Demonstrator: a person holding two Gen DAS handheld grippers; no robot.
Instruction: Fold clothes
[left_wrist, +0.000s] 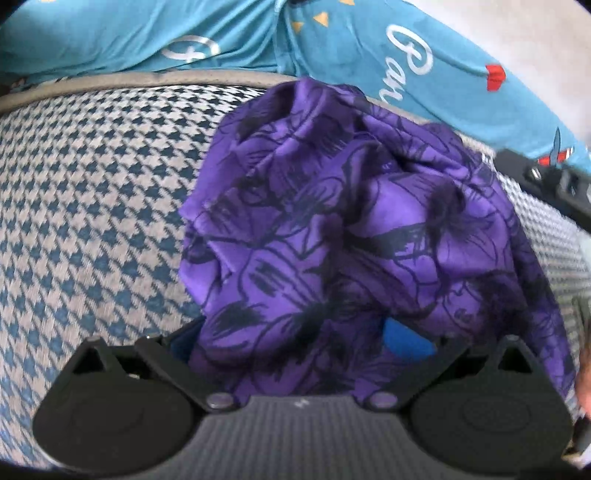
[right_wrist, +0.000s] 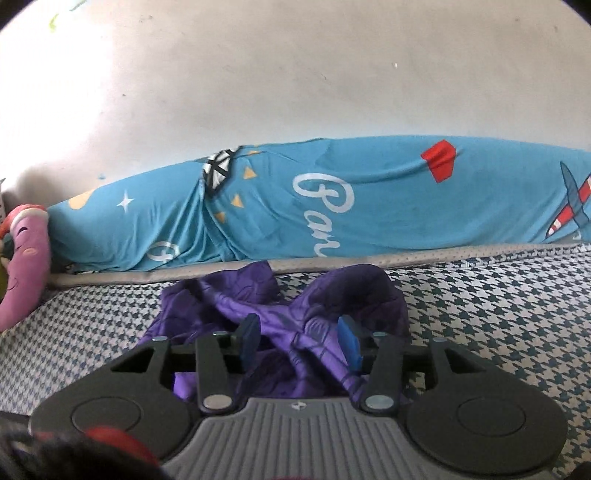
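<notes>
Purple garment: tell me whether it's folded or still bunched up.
Bunched up. The purple garment lies in crumpled heaps on the houndstooth surface, with no flat layers or straight edges.

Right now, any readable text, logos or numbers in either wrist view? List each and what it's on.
"Pan": white script on the blue printed sheet, cut off by the mattress edge in the right wrist view; in the left wrist view it reads "Pa" plus a partial letter.
One white looped character lower left on the same sheet: partial, unreadable.
Small emblem on the right tongs' grey body: too small to read.
No numbers.
</notes>
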